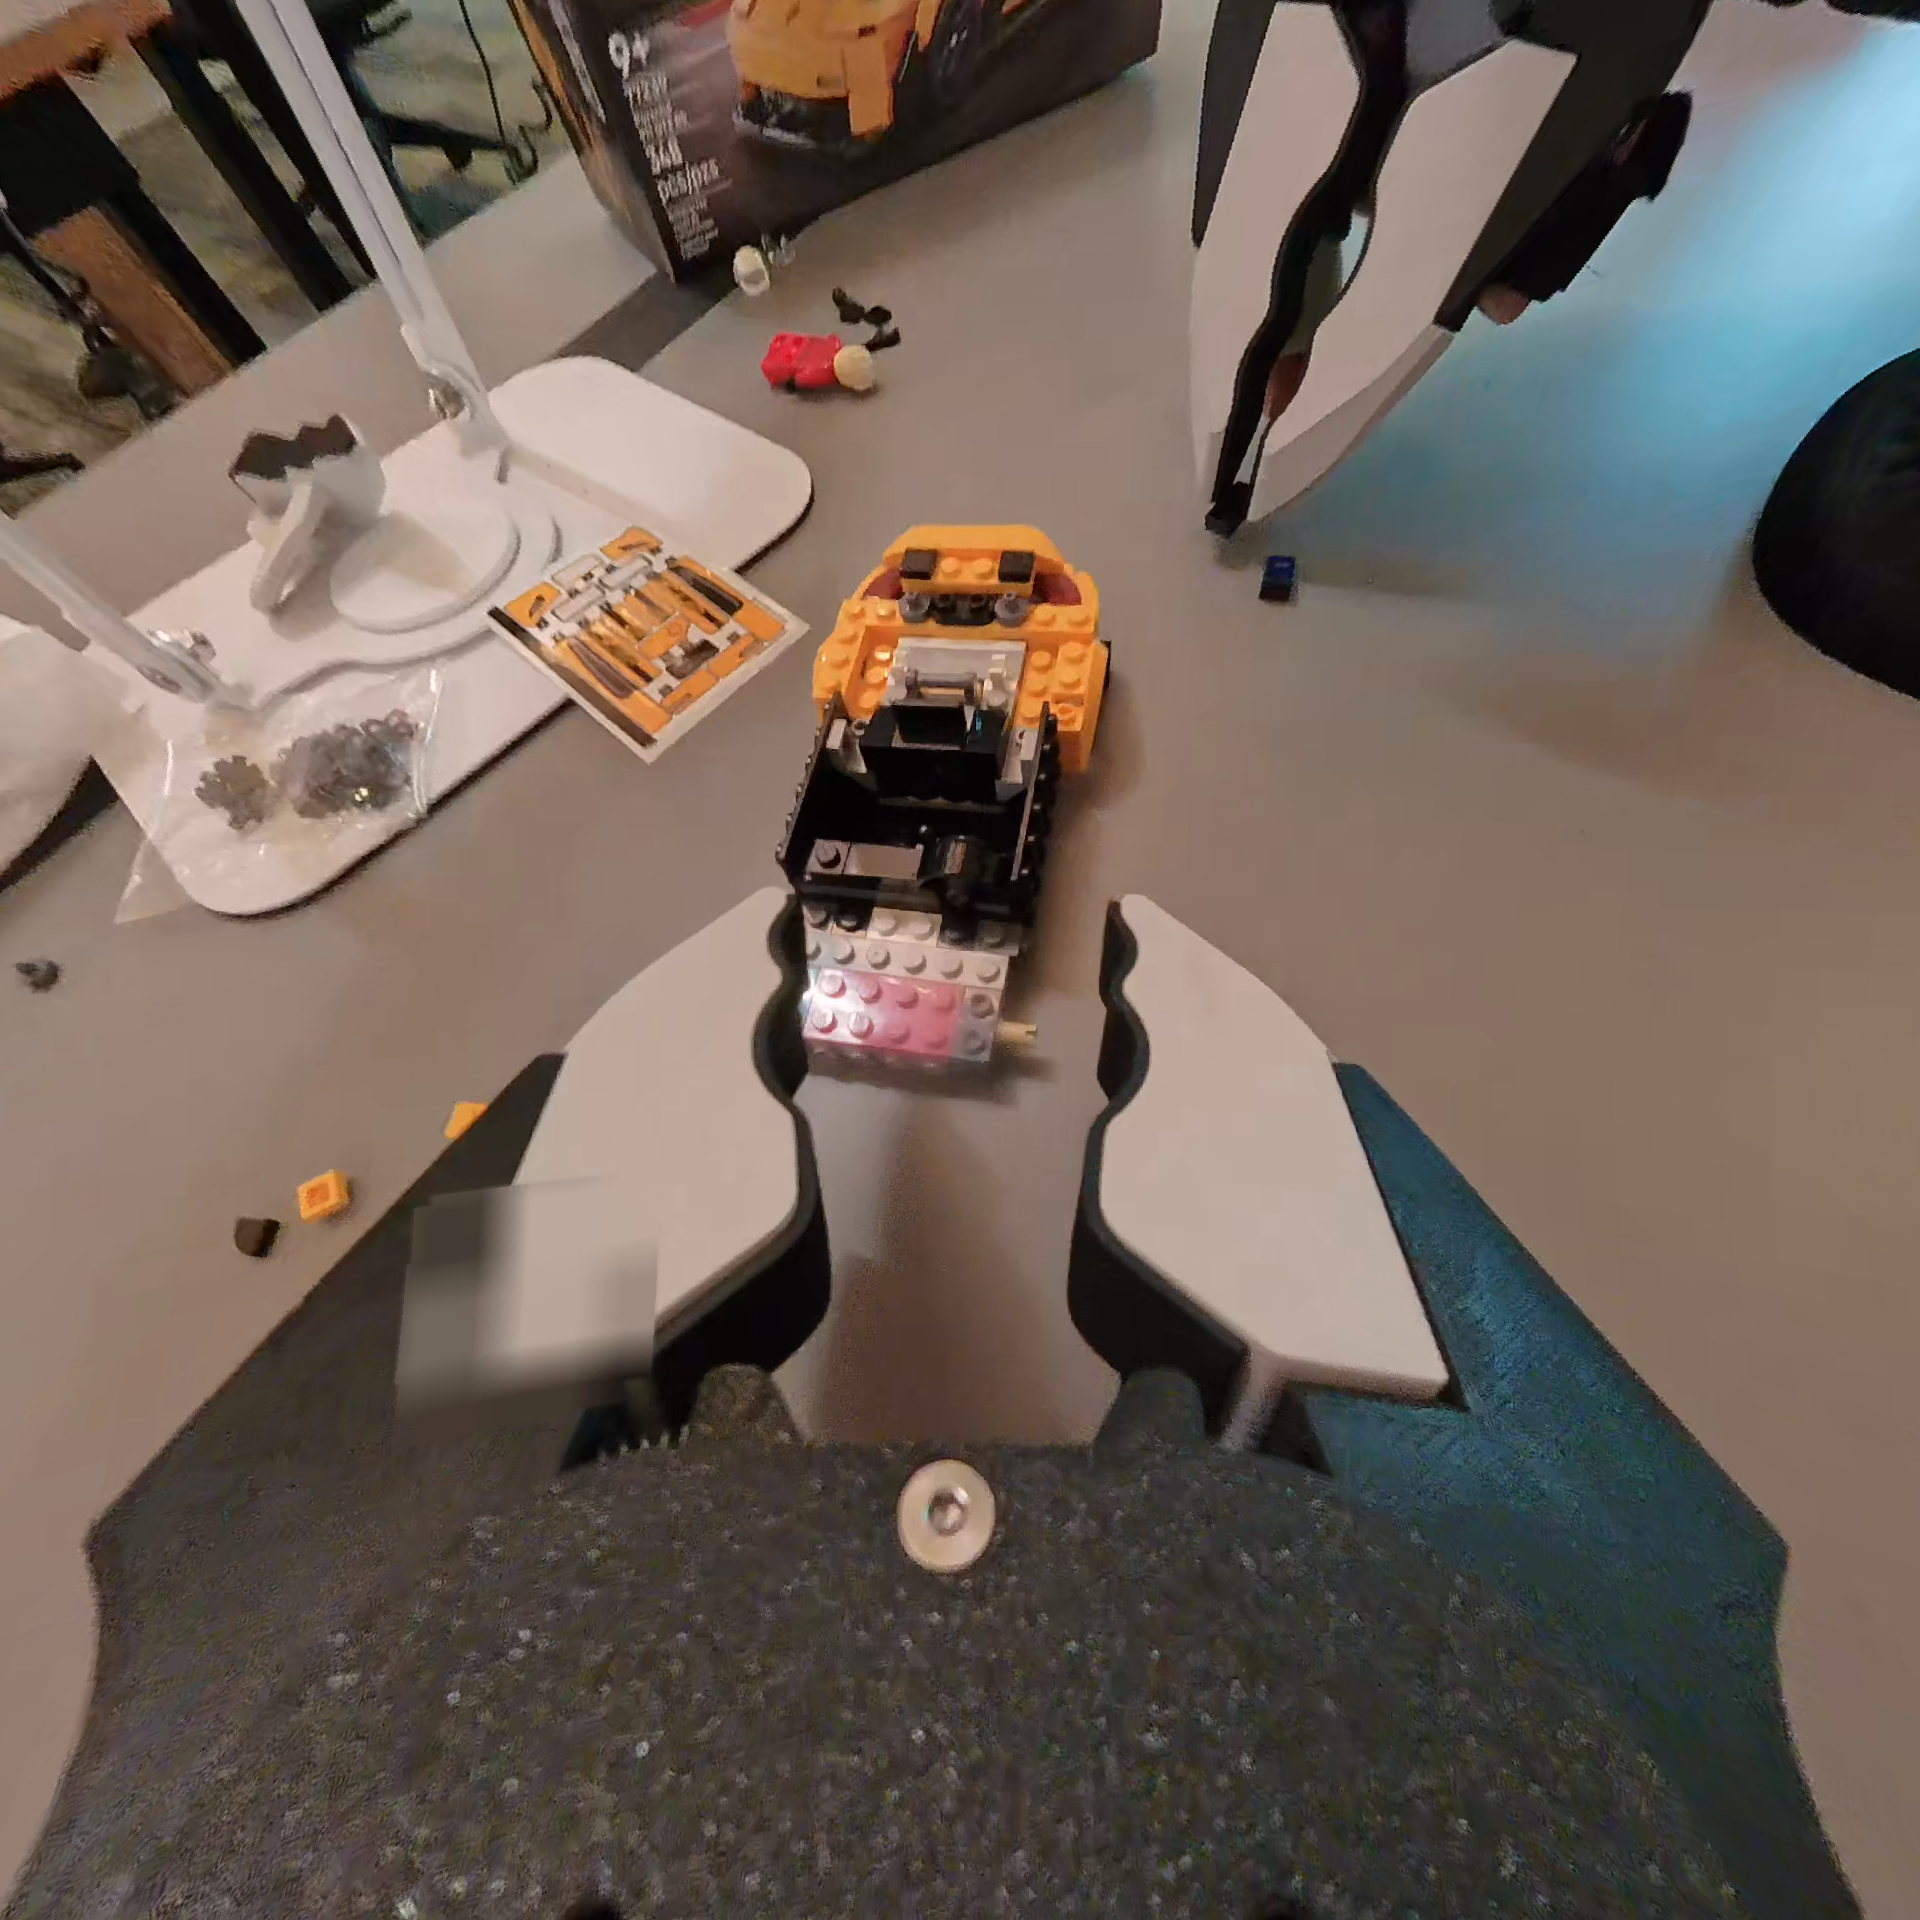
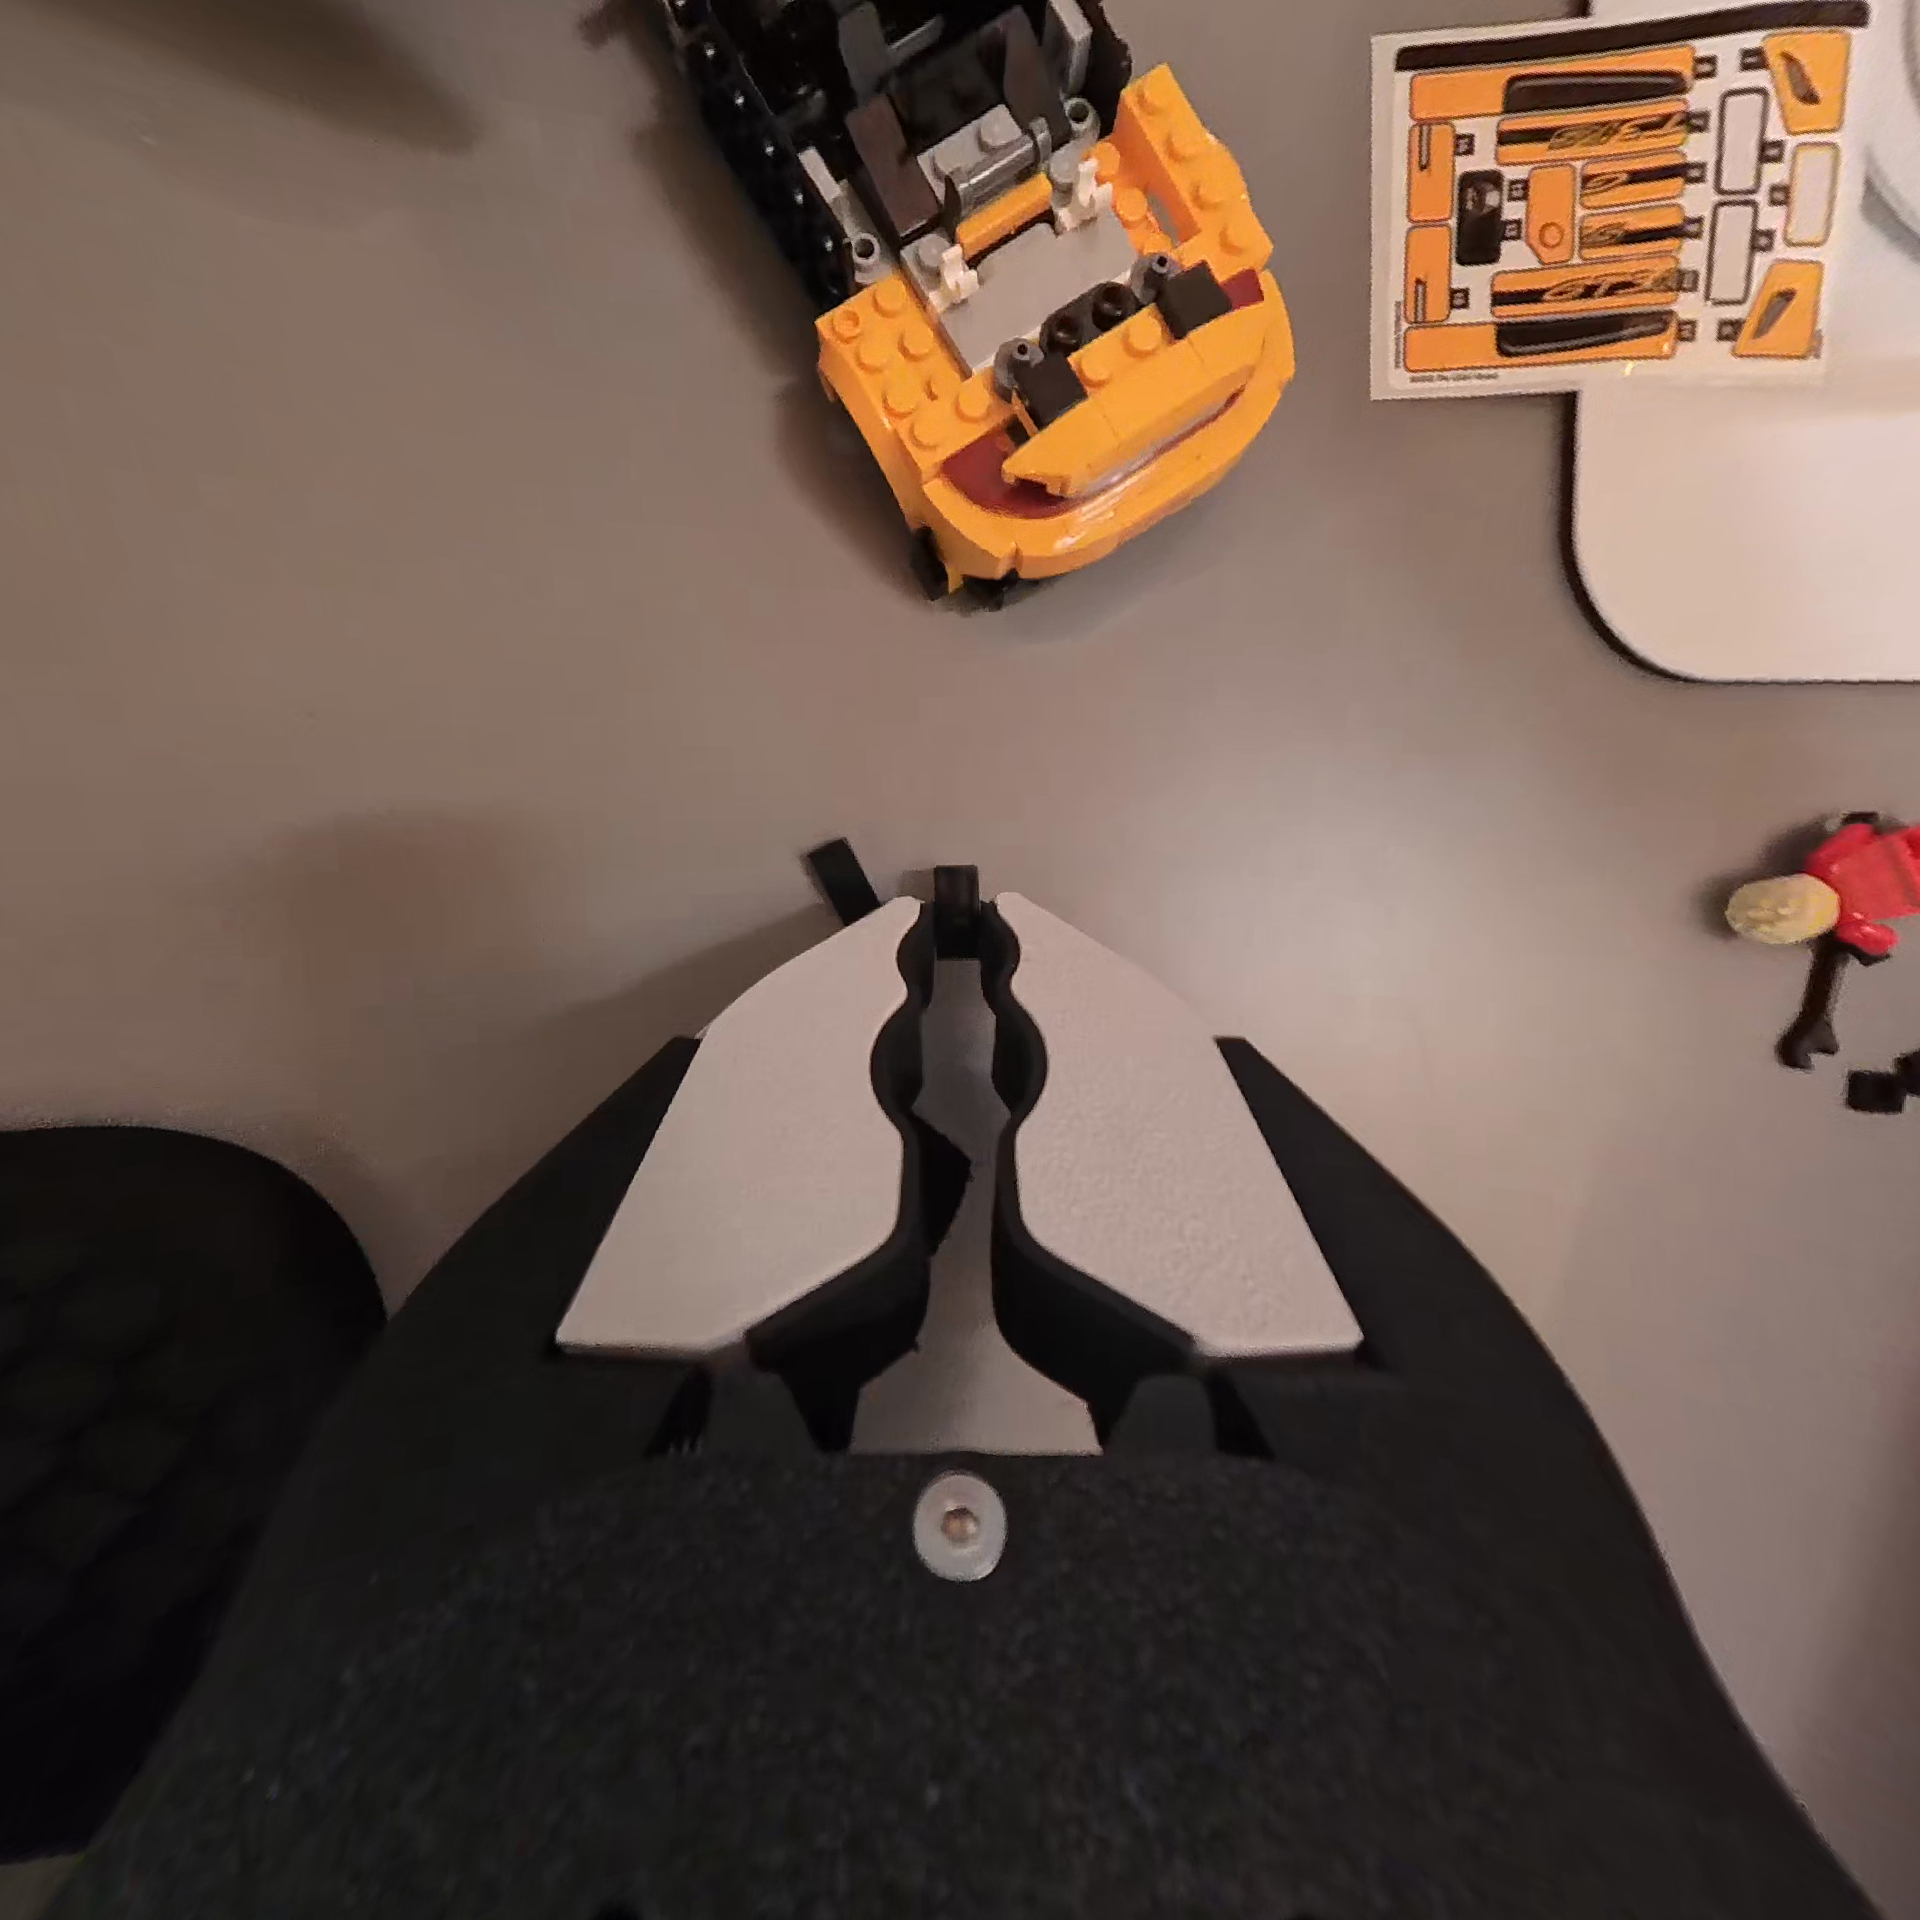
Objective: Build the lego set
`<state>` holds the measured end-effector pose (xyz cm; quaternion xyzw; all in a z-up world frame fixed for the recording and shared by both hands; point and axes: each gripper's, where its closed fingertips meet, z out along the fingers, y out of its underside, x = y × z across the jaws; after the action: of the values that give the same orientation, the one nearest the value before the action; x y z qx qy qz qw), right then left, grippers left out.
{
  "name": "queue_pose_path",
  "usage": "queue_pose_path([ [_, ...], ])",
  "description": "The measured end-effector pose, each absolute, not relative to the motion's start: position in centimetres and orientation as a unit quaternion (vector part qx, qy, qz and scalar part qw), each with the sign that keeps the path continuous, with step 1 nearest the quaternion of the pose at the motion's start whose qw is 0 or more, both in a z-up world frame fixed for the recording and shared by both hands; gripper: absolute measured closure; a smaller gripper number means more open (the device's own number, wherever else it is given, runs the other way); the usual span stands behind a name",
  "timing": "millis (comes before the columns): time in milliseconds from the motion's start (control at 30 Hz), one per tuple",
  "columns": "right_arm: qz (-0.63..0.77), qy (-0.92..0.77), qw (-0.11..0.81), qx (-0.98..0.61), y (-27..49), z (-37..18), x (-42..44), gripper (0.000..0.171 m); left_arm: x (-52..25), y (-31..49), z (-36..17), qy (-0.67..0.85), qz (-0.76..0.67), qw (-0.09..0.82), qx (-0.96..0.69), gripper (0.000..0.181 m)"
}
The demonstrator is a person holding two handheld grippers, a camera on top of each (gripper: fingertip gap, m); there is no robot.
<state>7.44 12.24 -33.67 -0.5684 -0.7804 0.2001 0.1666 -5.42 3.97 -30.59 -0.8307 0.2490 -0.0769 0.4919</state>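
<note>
Left wrist view: your left gripper (image 1: 940,977) stands wide open and holds nothing. The half-built yellow and black car (image 1: 940,769) lies dead ahead at frame centre, its long axis running straight up the frame away from you. Its grey and pink end sits between your fingertips, the left one touching or nearly so, the right one apart. At upper right your right gripper (image 1: 1262,457) hangs nearly closed above the grey table (image 1: 1455,935), with a small blue piece (image 1: 1278,577) just beside its tip.

Right wrist view: your jaws are narrow, pinching a small black piece (image 2: 956,920) at the tips. The car's yellow end points down toward you from the upper centre, well apart and slightly right of the jaw line. I judge the left gripper nearer, to steady the car. Only this view shows the pinched piece; only the left shows the car's pink end.
</note>
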Motion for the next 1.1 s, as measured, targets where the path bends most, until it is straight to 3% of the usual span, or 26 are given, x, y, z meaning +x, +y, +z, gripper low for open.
queue_pose_path([
  [133, 0.189, -0.8, 0.152, -0.549, 12.2, -34.3, 7.2, 0.164, -5.7, 4.0, -32.0, 0.239, -0.083, 0.461, -0.851, 0.117],
  [367, 0.208, -0.791, 0.155, -0.555, 12.1, -34.5, 6.8, 0.163, -5.7, 3.9, -32.3, 0.235, -0.08, 0.452, -0.857, 0.116],
  [833, 0.279, -0.736, 0.263, -0.558, 11.2, -29.5, 5.2, 0.145, -5.2, 6.7, -34.4, 0.276, -0.103, 0.392, -0.872, 0.095],
  [967, 0.346, -0.686, 0.321, -0.555, 10.9, -28.3, 3.5, 0.145, -4.3, 7.0, -34.4, 0.31, -0.134, 0.374, -0.864, 0.118],
  [1100, 0.409, -0.632, 0.374, -0.541, 10.3, -27.4, 3.4, 0.15, -3.4, 5.3, -34.4, 0.347, -0.142, 0.378, -0.846, 0.118],
])
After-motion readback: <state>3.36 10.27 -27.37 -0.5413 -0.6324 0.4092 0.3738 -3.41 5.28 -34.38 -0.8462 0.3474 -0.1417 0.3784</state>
